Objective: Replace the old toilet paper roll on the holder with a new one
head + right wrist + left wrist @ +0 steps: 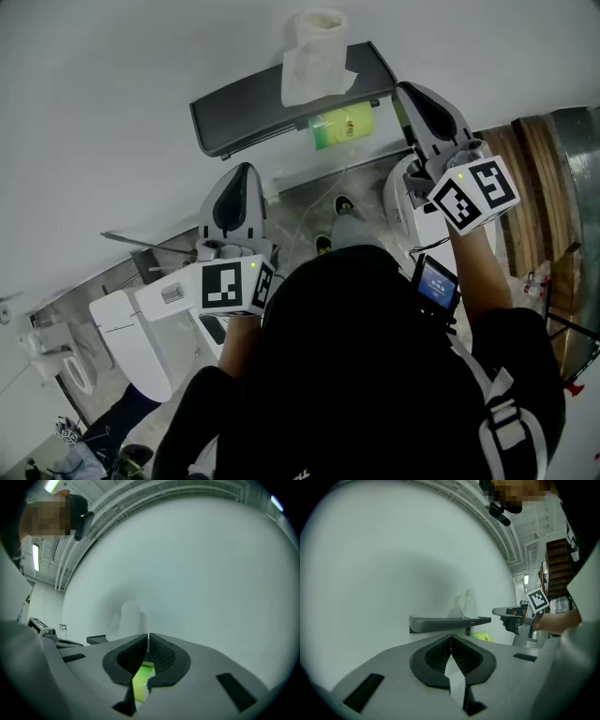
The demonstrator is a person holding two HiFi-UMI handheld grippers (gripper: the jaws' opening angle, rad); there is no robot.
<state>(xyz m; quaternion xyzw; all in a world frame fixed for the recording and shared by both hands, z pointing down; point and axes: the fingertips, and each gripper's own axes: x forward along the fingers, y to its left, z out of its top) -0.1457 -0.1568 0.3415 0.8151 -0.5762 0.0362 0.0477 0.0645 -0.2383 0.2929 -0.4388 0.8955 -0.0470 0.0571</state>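
The left gripper (451,638) has its jaws pressed together with nothing clearly held, and points at the wall below a dark shelf (440,622). The right gripper (412,98) is likewise closed, near the shelf's right end. A white paper roll (314,56) stands on top of the shelf. A green roll (342,125) sits just under the shelf, covered from above. A toilet (127,342) is at the lower left.

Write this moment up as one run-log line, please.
left hand-held gripper: shut | right hand-held gripper: shut | white roll: on shelf | green roll: under shelf
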